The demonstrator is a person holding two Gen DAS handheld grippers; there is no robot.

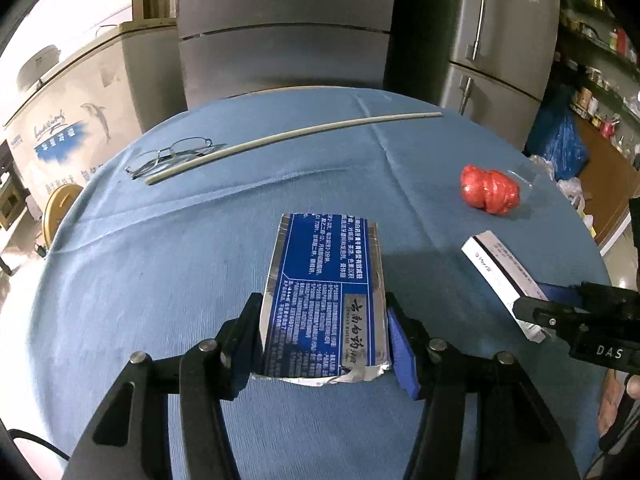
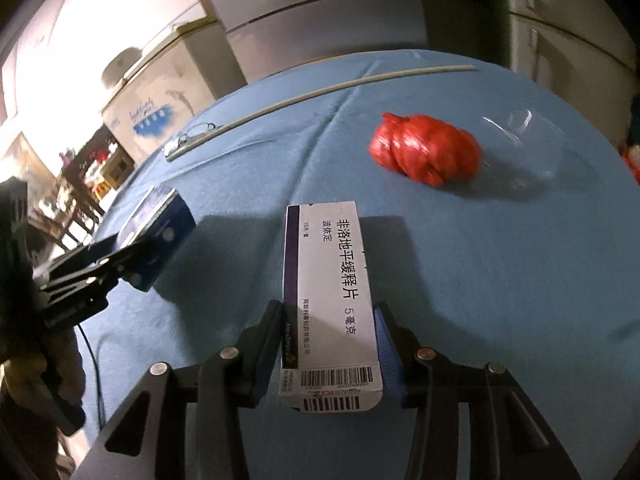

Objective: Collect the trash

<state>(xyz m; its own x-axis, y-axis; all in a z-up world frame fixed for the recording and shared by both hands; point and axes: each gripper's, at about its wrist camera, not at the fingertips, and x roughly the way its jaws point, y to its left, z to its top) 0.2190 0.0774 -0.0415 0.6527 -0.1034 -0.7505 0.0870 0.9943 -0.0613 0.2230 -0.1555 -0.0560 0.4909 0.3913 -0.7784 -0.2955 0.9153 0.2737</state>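
A blue and silver carton (image 1: 324, 280) with white print sits between the blue pads of my left gripper (image 1: 323, 312), which is shut on its sides. The same carton (image 2: 164, 224) shows at the left of the right wrist view, held in the left gripper (image 2: 136, 256). My right gripper (image 2: 328, 312) is shut on a white medicine box (image 2: 324, 280) with a purple stripe and barcodes. That white box (image 1: 492, 264) and the right gripper (image 1: 536, 300) appear at the right of the left wrist view. A crumpled red plastic bag (image 2: 428, 148) lies on the blue cloth beyond both grippers.
The round table (image 1: 160, 260) has a blue cloth. A long white rod (image 1: 296, 136) and a pair of glasses (image 1: 172, 154) lie at its far left. A clear plastic piece (image 2: 524, 148) sits right of the red bag. Grey refrigerators (image 1: 500, 40) stand behind.
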